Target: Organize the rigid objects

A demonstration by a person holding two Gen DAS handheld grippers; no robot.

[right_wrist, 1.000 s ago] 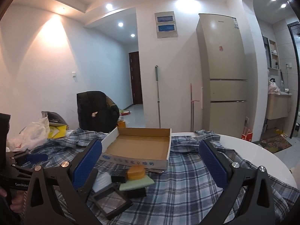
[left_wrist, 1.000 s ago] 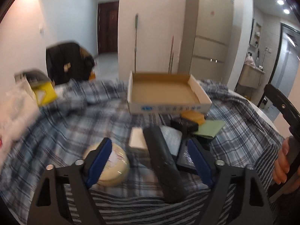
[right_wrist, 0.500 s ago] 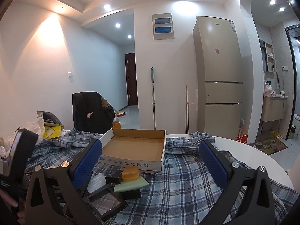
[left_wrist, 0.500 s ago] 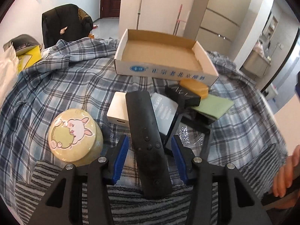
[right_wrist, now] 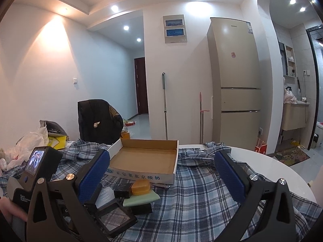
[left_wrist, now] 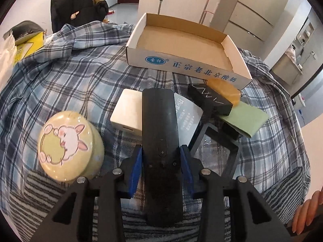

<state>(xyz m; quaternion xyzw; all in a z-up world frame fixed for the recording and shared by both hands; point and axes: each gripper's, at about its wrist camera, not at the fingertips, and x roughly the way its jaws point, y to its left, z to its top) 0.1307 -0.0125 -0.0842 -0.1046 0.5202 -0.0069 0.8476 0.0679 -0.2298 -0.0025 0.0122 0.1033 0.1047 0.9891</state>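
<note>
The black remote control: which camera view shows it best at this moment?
The left wrist view. There the black remote control lies full length across the frame's middle, buttons visible, with the left hand-held gripper closed on its sides. In the right wrist view it is hidden behind the right hand-held gripper, which is open.

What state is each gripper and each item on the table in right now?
left gripper: shut on the black remote
right gripper: open, holding nothing
cardboard tray: open, nothing inside
rabbit tin: lid on, tilted
black box: closed, lying flat
orange case: closed, on the green pad
</note>
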